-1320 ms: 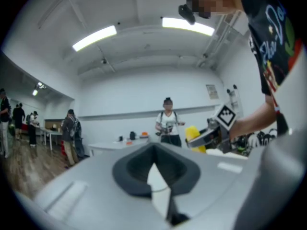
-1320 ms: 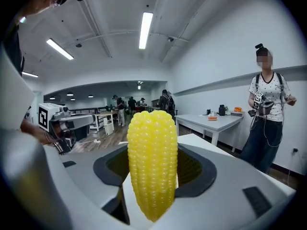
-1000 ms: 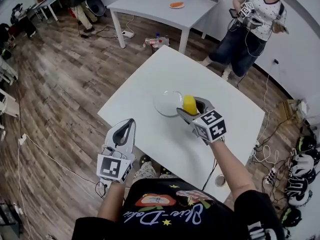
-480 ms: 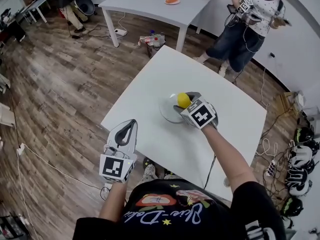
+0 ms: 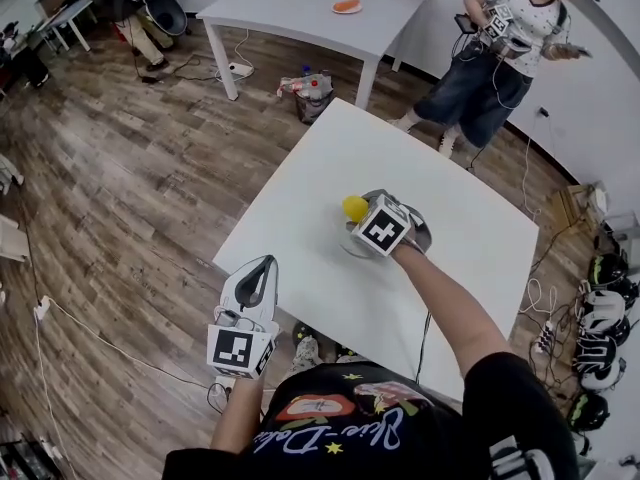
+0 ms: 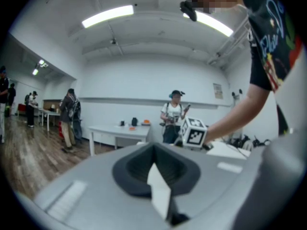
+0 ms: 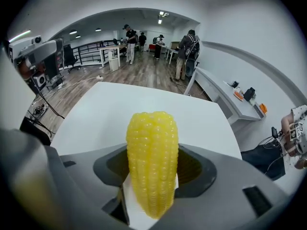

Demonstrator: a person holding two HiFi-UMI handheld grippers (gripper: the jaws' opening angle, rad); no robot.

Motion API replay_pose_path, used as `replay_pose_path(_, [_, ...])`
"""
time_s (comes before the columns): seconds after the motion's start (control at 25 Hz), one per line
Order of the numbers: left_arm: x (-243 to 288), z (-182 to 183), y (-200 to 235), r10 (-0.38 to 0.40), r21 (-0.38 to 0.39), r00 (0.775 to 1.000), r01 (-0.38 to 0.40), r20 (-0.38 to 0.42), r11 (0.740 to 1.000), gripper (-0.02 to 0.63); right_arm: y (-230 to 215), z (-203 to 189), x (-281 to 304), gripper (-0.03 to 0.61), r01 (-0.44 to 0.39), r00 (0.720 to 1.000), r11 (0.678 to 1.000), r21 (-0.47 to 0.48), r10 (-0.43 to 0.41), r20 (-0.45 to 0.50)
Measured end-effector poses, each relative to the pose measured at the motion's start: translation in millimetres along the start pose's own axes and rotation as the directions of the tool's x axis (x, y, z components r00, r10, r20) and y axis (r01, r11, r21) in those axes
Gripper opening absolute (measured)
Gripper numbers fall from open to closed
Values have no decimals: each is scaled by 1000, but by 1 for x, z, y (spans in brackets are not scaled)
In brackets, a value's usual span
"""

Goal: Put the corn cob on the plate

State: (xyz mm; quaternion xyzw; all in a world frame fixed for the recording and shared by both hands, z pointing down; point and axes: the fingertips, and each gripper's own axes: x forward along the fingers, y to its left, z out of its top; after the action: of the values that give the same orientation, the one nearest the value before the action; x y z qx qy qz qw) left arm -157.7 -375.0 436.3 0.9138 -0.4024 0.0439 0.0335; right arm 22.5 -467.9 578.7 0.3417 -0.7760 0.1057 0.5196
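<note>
1. Left gripper point(image 5: 262, 266): jaws together, nothing between them. It hangs idle off the near edge of the surface point(image 5: 300, 230), well apart from the work. I need no action from it.

2. Right gripper point(image 5: 358, 212): jaws closed on the corn point(image 5: 354, 207). In the right gripper view the cob stands lengthwise between the jaws, its blunt end projecting ahead of the tips. The grip looks firm and centred.

3. Step in hand, by my judgement: transport is finished and placement is due. The corn is held over the plate point(image 5: 348, 246), whose rim shows just below and beside the right gripper.

4. Next move: lower the right gripper until the corn rests on the plate, then part the jaws and draw back along the cob's axis. The cob is round, so I expect it may roll on release; set it low and toward the centre.

5. Container: the plate is clear glass. The part I can see holds nothing; the remainder is hidden under the right gripper.
</note>
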Motion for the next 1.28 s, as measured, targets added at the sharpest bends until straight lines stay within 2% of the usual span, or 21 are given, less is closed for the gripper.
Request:
replay_pose_path(0.16, [-5,-3,12,26,-10,1000,-26,-12,1000,-12,11,-2,23,263,-43,997,996,-77,38,-70])
replay_pose_path(0.24, [-10,-5,18,41,-12,999,-41,-16,999,-12,16,-2,31,263,-54,995,995,-81,47,-84])
replay_pose_path(0.48, [-19,-12,31,59,-97,998,-59,0,993,-12,17,2,38,264,-87,996,996,-1,87,-33])
replay_pose_path(0.64, [-13,-7,28,40,-84,999,-40,-3,996,-12,18,-9,39,264,-152,988,980,129,156,-17])
replay_pose_path(0.84, [-12,-3,25,29,-69,1000,-30,-7,997,-12,20,-10,34,264,-179,984,976,126,178,22])
replay_pose_path(1.0, [-9,-3,22,13,-63,1000,-13,-6,998,-12,20,5,16,264,-190,977,973,132,174,125])
replay_pose_path(1.12, [-5,1,16,-10,-50,1000,10,1,999,-12,21,14,-8,264,-204,959,960,193,156,238])
replay_pose_path(1.2, [1,6,10,-30,-37,1000,30,6,999,-12,17,17,-27,264,-200,941,948,249,115,318])
replay_pose_path(1.28, [8,12,4,-54,-22,998,54,13,998,-12,10,19,-51,264,-174,912,938,301,39,408])
